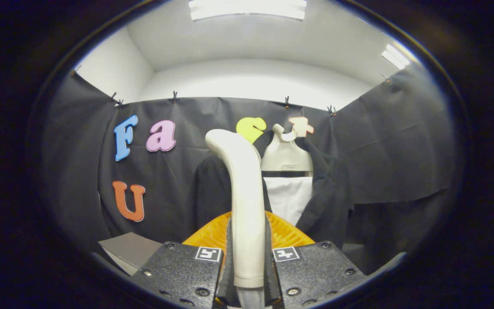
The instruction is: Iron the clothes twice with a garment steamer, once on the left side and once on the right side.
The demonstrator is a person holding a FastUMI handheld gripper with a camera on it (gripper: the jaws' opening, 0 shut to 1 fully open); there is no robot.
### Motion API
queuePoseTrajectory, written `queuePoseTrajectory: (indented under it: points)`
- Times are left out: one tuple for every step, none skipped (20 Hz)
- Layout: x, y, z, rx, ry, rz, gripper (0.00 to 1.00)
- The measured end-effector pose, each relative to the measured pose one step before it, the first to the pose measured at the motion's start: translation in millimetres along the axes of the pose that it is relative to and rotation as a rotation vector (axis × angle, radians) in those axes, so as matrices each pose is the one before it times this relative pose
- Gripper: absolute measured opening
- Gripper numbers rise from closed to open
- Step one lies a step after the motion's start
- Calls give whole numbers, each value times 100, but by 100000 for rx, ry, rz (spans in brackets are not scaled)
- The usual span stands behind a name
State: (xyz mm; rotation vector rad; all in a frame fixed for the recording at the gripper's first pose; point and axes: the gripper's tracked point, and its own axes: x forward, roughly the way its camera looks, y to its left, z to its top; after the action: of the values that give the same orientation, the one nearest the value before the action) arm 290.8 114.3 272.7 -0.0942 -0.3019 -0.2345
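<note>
My gripper is shut on the cream handle of the garment steamer, which rises upright between the two fingers and curves away at its top. Beyond the steamer a dark jacket with a white shirt front hangs on a cream hanger against the booth wall. The steamer handle covers part of the jacket's left side. The steamer stands apart from the clothes, nearer to me.
An orange ribbed piece shows right behind the fingers on both sides of the handle. A grey flat box or board lies to the left of the left finger. Black cloth walls surround the space.
</note>
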Motion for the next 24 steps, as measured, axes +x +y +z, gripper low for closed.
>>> queuePoseTrajectory:
  points:
    - [1, -16, -353, 1005, 549, 645, 30]
    - [-65, 19, -422, 830, 831, 931, 30]
    - [-180, -142, -309, 902, 567, 304, 30]
    - [-46, -225, -461, 93, 954, 240, 31]
    - [-160, -219, -472, 1022, 968, 168, 30]
    - [-234, -102, -701, 448, 2064, 262, 30]
    - [-391, -252, -913, 363, 2012, -139, 30]
    - [-288, -240, -796, -330, 1617, 60, 30]
    - [-330, -244, -674, -623, 1224, 55, 30]
    - [-306, -230, -765, -952, 1391, 129, 30]
    - [-369, -166, -646, -303, 1303, 145, 30]
    - [-386, -78, -750, 217, 1791, -127, 30]
    - [-401, -58, -878, -875, 1858, -89, 30]
    - [-305, -194, -739, -756, 810, 204, 30]
    - [-270, -189, -508, -542, 734, -191, 30]
    - [-168, -408, -602, -730, 1244, -873, 30]
    - [-262, -350, -648, 38, 1295, -709, 30]
    - [-156, -249, -578, 577, 1285, -401, 30]
    - [-198, -229, -567, 227, 1059, -191, 30]
    - [-213, -304, -664, 36, 965, -573, 30]
    - [-167, -289, -682, -389, 1089, -500, 30]
    - [-243, -236, -974, -33, 1285, -404, 30]
    - [-285, -172, -703, -351, 1305, -128, 30]
    - [-148, -79, -900, -194, 1265, -267, 30]
